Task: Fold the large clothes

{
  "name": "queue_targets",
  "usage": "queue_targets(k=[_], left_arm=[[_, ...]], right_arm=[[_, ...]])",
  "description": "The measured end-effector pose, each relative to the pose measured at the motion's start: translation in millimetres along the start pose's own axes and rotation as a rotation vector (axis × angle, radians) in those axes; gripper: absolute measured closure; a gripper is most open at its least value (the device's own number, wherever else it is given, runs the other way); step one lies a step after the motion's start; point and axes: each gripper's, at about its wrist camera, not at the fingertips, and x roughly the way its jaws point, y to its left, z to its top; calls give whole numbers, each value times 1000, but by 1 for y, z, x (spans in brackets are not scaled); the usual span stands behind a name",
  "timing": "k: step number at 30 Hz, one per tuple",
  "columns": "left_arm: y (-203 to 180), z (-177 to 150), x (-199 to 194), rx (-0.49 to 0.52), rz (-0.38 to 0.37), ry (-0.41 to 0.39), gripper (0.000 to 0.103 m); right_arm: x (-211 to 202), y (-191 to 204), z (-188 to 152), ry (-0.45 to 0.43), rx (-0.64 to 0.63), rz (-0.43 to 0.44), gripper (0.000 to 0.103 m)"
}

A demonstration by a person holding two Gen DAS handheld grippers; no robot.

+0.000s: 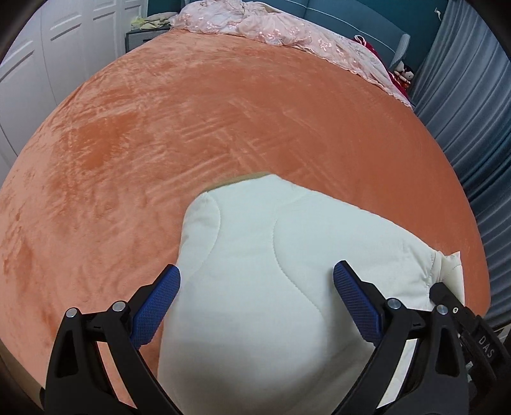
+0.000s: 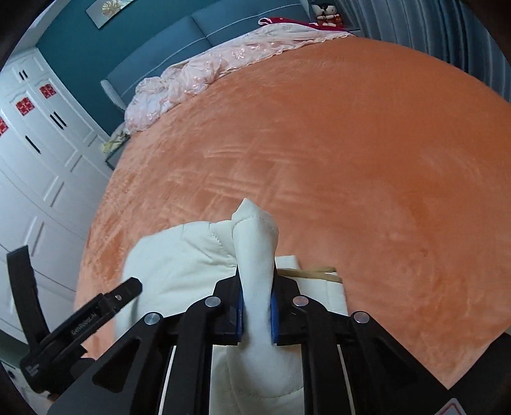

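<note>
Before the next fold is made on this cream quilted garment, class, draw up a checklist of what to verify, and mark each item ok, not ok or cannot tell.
1. Right gripper clamped on a bunched fold of the cream garment: ok.
2. Left gripper holding the cloth: not ok; its jaws stand wide apart over the garment, pads not pressing.
3. Orange bedspread bare ahead for laying the fold: ok.
4. Pink embroidered cover well away at the head of the bed: ok.
5. Garment lying flat and aligned: cannot tell; much of it is hidden under the grippers.
</note>
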Motion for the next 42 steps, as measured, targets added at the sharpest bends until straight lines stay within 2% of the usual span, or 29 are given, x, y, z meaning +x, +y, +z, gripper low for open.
queue_targets(k=[4,6,10,17,22,42], left_arm=[[-12,-10,20,24,47,-8,8],[-18,-15,26,51,87,-23,7],[-21,-23,41,75,121,-42,5],[-16,-24,62,53,142,-30,5],[-20,-27,71,68,185,-45,5],[-23,-31,81,89,242,-86,5]], right_arm=[[36,-24,-10,73,36,-13,91],[47,-25,-13,86,10,-28,88],[62,-18,-20,73,-79,-85,81],[85,-22,-23,78,-76,-64,76],[93,-23,-22,70,-66,-46,75],[99,-22,-30,-7,-71,-51,74]])
